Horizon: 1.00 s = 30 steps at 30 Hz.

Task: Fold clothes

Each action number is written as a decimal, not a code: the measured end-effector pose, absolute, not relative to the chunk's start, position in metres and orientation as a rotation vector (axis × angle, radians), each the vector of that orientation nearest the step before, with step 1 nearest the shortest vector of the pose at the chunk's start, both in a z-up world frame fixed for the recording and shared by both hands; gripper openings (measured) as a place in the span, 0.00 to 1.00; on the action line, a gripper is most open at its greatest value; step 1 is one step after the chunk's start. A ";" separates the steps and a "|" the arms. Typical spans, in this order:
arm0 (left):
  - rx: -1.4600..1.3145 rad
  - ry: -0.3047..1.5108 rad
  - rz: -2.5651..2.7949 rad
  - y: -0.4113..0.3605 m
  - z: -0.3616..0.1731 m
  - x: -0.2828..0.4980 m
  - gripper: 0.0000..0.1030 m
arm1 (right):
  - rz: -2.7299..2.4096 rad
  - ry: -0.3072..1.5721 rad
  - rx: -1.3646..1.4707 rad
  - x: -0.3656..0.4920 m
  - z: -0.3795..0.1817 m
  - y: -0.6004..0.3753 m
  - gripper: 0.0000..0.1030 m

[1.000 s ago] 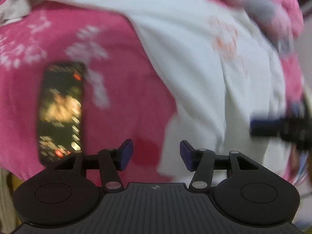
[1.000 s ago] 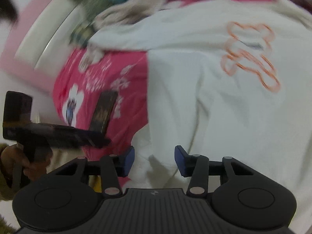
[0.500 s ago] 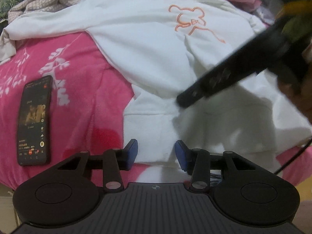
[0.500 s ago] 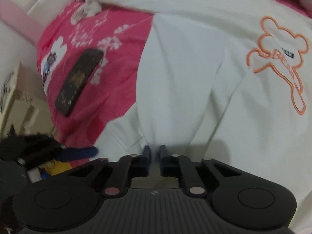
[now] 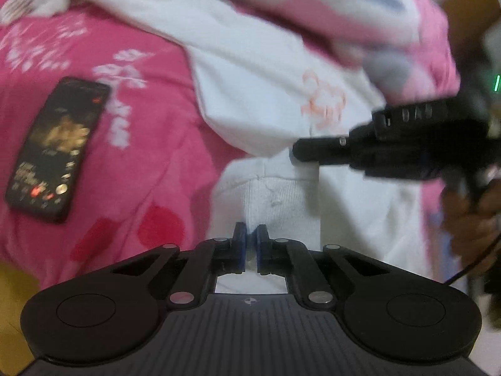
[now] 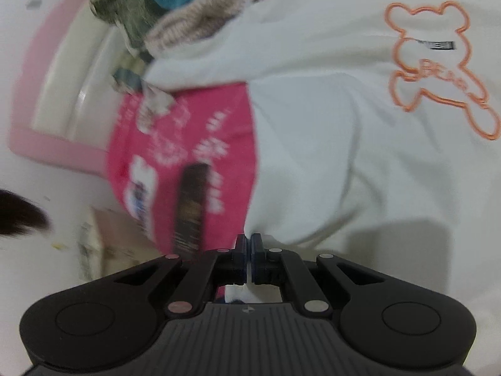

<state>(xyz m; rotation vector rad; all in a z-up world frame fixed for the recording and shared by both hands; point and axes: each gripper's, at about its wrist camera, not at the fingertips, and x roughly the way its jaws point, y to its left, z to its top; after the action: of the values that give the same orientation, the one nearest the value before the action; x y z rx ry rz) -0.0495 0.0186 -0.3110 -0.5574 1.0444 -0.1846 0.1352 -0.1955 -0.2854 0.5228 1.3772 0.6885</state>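
Note:
A white sweatshirt [image 5: 260, 100] with an orange bear outline [image 6: 438, 72] lies on a pink flowered bedspread [image 5: 150, 144]. My left gripper [image 5: 249, 235] is shut on the sweatshirt's ribbed hem [image 5: 278, 200]. My right gripper [image 6: 249, 244] is shut on the sweatshirt's [image 6: 328, 125] lower edge. The right gripper also shows in the left wrist view [image 5: 391, 144], at the right, over the white cloth, which is lifted and bunched between the two grippers.
A black phone [image 5: 56, 150] with a lit screen lies on the bedspread at the left; it shows in the right wrist view too [image 6: 191, 206]. A pile of other clothes [image 6: 175, 18] sits at the far end. A pink and white bed frame [image 6: 53, 100] edges the left.
My left gripper has shut on the ribbed hem. My right gripper stays shut on the sweatshirt and has moved, lifting the cloth. Both views have swung and are blurred.

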 end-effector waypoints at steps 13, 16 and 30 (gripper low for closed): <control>-1.127 1.156 0.113 0.109 -0.397 -0.102 0.04 | 0.764 1.605 0.531 0.141 -0.356 -0.104 0.11; -1.123 1.171 0.084 0.103 -0.397 -0.102 0.04 | 0.727 1.598 0.483 0.140 -0.348 -0.118 0.25; -0.886 1.224 0.006 0.117 -0.365 -0.074 0.25 | 0.652 1.287 0.041 0.218 -0.288 -0.094 0.51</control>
<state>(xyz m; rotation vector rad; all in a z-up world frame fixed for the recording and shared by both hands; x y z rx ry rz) -0.0744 0.1174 -0.3654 -0.8859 1.2242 0.0059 0.2181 -0.0938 -0.2877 0.0412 1.2869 0.6519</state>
